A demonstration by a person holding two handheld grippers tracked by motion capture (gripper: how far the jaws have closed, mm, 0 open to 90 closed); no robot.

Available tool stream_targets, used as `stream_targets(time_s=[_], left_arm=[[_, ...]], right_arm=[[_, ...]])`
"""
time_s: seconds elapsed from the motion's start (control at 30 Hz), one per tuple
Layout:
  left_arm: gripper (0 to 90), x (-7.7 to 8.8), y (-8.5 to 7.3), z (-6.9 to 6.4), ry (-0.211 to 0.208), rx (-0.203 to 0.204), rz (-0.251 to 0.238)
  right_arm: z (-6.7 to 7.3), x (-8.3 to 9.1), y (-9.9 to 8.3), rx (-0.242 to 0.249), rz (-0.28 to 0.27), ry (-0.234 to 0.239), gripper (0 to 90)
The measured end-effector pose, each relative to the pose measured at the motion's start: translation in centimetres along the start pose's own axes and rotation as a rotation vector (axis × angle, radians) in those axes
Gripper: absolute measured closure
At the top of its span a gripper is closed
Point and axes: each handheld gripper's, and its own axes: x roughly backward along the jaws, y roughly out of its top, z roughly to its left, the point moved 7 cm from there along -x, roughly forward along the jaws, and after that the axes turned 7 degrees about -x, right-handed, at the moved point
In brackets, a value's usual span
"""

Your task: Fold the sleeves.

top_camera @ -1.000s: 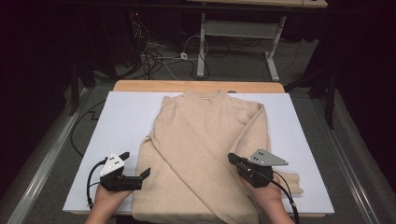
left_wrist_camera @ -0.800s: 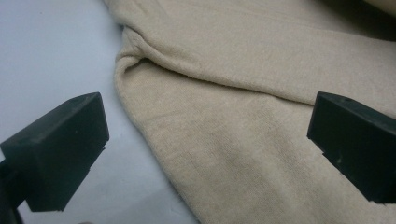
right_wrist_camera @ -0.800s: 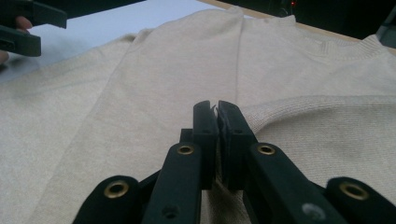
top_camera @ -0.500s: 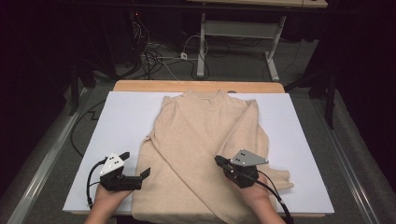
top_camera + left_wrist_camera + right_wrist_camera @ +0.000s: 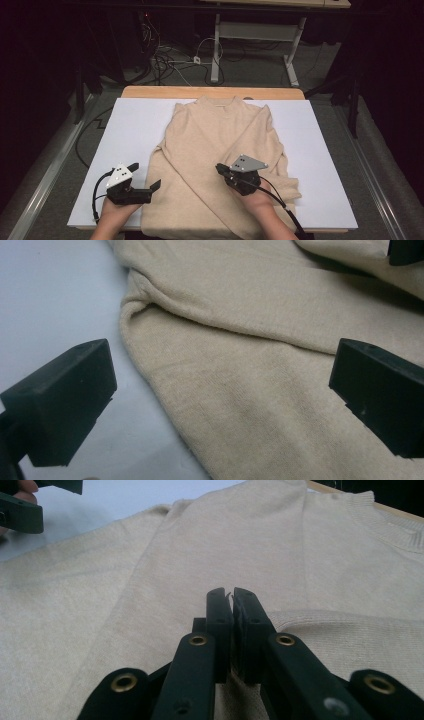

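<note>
Folding a garment, mid-fold. A beige sweater [image 5: 220, 165] lies flat on the white surface [image 5: 130, 130], neckline away from the person, one sleeve already crossed diagonally over its body. The right tool [image 5: 222, 170] sits over the sweater's lower middle with its jaws pressed together; in the right gripper view [image 5: 231, 630] a thin edge of knit appears pinched between the pads, though this cannot be confirmed. The left tool [image 5: 150, 186] rests at the sweater's lower left hem, jaws spread wide, and in the left gripper view [image 5: 220, 390] it straddles the sweater's side edge without touching it. Judged step: carrying the right-hand portion across toward the sweater's centre line. The next move likely calls for laying that portion flat on the sweater's body and releasing it, then closing the left tool on the near hem edge.
</note>
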Motion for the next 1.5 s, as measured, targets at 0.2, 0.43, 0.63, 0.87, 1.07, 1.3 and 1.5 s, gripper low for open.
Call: stream_targets(time_s=[0.2,0.43,0.63,0.87,1.07,1.3,1.5], left_arm=[[0.0,0.0,0.0,0.0,-0.005,0.0,-0.004],[0.0,0.1,0.0,0.0,-0.004,0.002,-0.009],[0.0,0.1,0.0,0.0,0.001,0.0,-0.014],[0.0,0.1,0.0,-0.1,0.003,-0.003,-0.015],[0.0,0.2,0.0,-0.1,0.014,-0.011,-0.011],[0.0,0.1,0.0,-0.2,0.015,-0.016,-0.008],[0.0,0.1,0.0,-0.2,0.005,-0.018,-0.009]], right_arm=[[0.5,0.5,0.3,-0.008,-0.017,0.025,72.6],[-0.2,3.3,0.0,-0.025,-0.041,-0.004,65.5],[-1.9,6.0,-1.2,-0.064,-0.053,-0.048,60.5],[-3.9,9.7,-3.1,-0.104,-0.07,-0.101,50.4],[-5.8,12.7,-5.0,-0.141,-0.073,-0.169,46.0],[-7.4,14.9,-7.2,-0.178,-0.087,-0.233,43.6],[-9.1,15.9,-9.3,-0.229,-0.061,-0.288,40.3]])
